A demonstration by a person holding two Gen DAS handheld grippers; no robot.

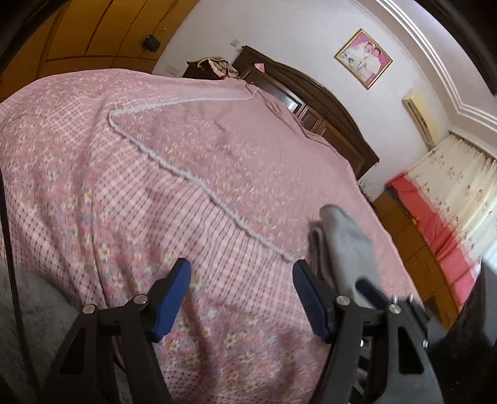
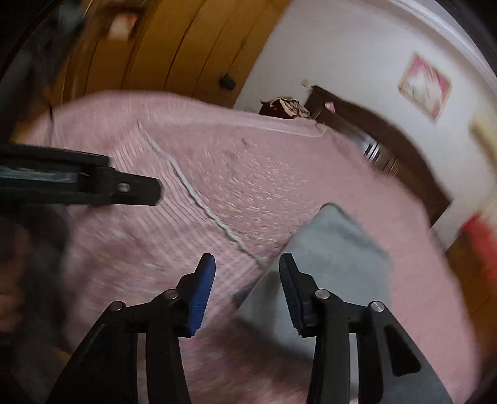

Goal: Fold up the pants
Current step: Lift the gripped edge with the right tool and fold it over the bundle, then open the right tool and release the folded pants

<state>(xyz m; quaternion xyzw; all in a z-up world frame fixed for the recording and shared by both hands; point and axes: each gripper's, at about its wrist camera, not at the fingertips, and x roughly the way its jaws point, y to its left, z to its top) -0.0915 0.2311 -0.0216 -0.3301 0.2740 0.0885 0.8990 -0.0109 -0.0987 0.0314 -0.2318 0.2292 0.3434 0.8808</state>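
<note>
The grey pants [image 2: 335, 248] lie as a folded bundle on the pink bedspread, near the bed's right side. My right gripper [image 2: 247, 261] hovers at their near left corner, open, with nothing pressed between its blue pads. The pants [image 1: 344, 245] also show in the left wrist view, just right of my left gripper [image 1: 241, 264]. That gripper is wide open above bare bedspread and holds nothing. A blurred finger of the right gripper [image 1: 371, 293] sits against the pants' near end. One black finger of the left gripper [image 2: 136, 189] reaches in from the left of the right wrist view.
The pink floral bedspread [image 1: 155, 186] covers the whole bed, with a white trim seam [image 1: 192, 183] running diagonally. A dark wooden headboard [image 1: 326, 102] stands at the far end, a wooden wardrobe [image 1: 93, 28] far left. Wooden drawers and a red-and-cream curtain [image 1: 447, 199] are on the right.
</note>
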